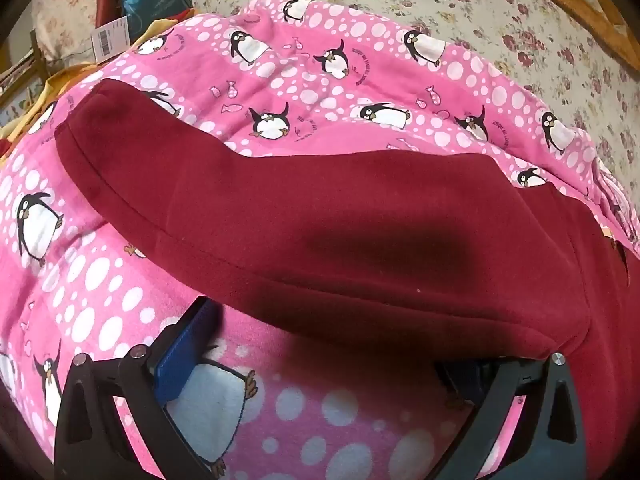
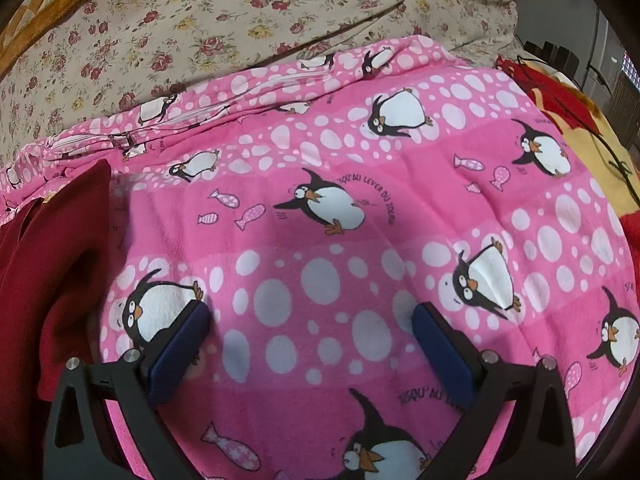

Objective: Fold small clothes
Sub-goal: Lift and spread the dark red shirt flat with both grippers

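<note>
Two fabrics underlie scene: floral bedsheet at 12 o'clock, pink penguin blanket spread over it. Dark red garment lies on blanket, stretching across left wrist view from 10 to 4 o'clock; in right wrist view it sits at 9 o'clock edge. Yellow-red cloth at 2 o'clock. Left gripper spread wide, right finger tucked under garment hem, nothing clamped. Right gripper released, fingers apart above bare blanket, beside garment.
</note>
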`<state>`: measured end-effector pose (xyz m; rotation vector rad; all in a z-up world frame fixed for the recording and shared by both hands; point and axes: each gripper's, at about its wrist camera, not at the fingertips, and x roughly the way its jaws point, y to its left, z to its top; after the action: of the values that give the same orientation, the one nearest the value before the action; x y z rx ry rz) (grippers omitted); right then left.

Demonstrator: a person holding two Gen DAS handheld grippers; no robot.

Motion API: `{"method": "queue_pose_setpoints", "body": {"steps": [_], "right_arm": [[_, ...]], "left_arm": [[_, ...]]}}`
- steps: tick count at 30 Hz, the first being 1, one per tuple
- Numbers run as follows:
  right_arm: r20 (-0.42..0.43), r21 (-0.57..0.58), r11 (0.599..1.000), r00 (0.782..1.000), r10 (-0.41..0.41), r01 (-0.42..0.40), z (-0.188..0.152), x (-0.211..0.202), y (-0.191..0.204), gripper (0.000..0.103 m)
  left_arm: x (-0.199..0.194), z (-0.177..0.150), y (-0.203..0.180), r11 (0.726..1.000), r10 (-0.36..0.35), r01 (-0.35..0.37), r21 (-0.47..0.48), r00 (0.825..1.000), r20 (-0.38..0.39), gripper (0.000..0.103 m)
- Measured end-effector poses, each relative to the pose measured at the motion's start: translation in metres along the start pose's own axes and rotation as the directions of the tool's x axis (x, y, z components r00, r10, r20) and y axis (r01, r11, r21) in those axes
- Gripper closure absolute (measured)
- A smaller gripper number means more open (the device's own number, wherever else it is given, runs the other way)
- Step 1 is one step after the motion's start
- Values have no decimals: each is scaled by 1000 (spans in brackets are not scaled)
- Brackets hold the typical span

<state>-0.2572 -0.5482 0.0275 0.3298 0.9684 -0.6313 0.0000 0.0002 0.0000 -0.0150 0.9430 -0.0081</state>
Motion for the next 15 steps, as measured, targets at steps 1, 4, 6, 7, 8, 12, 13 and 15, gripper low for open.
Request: {"method": "queue_pose_setpoints", "body": {"steps": [1, 4, 6, 7, 8, 12, 13, 15], "right_arm": [[0, 0, 1000, 1000, 0, 0, 0, 0, 0, 0], [0, 0, 1000, 1000, 0, 0, 0, 0, 0, 0], [1, 0, 1000, 1000, 0, 0, 0, 0, 0, 0], [1, 0, 1000, 1000, 0, 0, 0, 0, 0, 0], [1, 0, 1000, 1000, 0, 0, 0, 0, 0, 0], [1, 0, 1000, 1000, 0, 0, 0, 0, 0, 0], [1, 0, 1000, 1000, 0, 0, 0, 0, 0, 0], [1, 0, 1000, 1000, 0, 0, 0, 0, 0, 0]], "left_arm": [[0, 0, 0, 1000, 1, -1, 1, 1000, 0, 16], [0, 0, 0, 1000, 4, -4, 3, 1000, 2, 16], [-1, 0, 0, 1000, 6, -6, 5, 1000, 3, 16], [-1, 0, -1, 1000, 8, -8, 6, 1000, 3, 16], [-1, 1, -1, 1000, 9, -9, 7, 1000, 3, 16], [0, 0, 0, 1000, 2, -2, -3, 1000, 2, 16], [0, -1, -1, 1000, 6, -6, 0, 1000, 5, 16], [0, -1, -1, 1000, 4, -4, -2, 1000, 6, 16]]}}
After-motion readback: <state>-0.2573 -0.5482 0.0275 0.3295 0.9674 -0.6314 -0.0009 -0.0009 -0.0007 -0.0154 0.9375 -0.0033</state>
